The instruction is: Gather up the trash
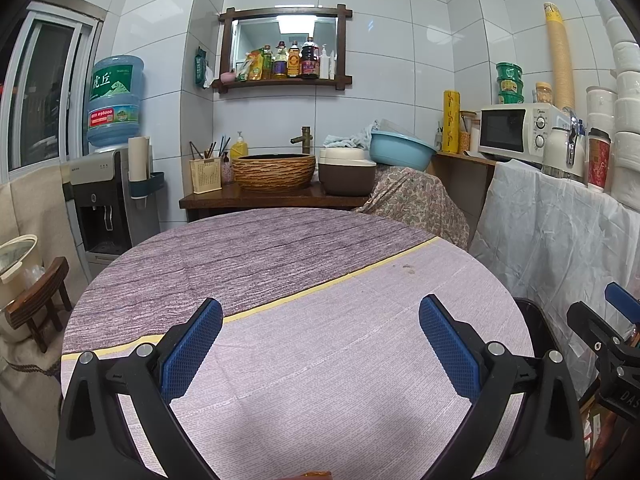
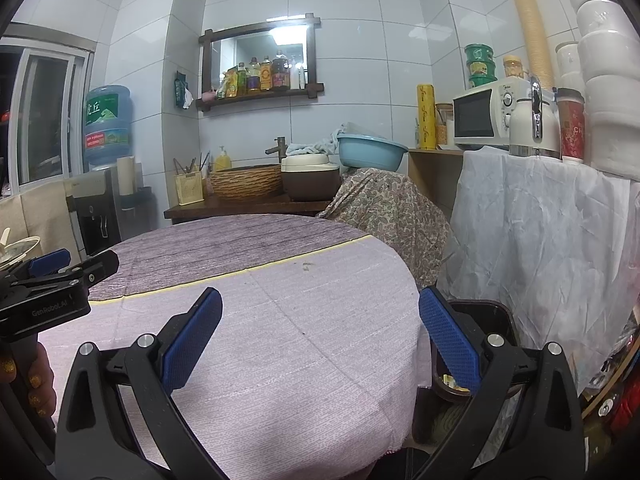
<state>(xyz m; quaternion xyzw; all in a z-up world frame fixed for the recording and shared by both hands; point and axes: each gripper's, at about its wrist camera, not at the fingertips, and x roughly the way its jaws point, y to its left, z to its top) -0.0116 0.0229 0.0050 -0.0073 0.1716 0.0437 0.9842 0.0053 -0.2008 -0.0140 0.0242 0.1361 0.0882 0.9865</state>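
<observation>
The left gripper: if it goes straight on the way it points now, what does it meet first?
Probably the table: the open left gripper looks slightly down onto its bare cloth, with nothing lying in the way. If it clears the far edge, the brown pot stands beyond. Depth is unclear.

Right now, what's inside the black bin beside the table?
Through the black bin's opening, a yellow-and-white scrap shows near the bottom. The right hand-held gripper blocks the rest.

My left tool [image 1: 320, 344] hangs over the round desk [image 1: 304, 280], its blue pads spread wide with nothing between them. A yellow stripe [image 1: 320, 286] splits the cloth into a darker and a paler half. At the right edge I see my right tool [image 1: 612, 332] above a dark bin [image 1: 538, 320]. Beyond the desk stand a basin [image 1: 274, 171] and a microwave [image 1: 516, 130].
</observation>
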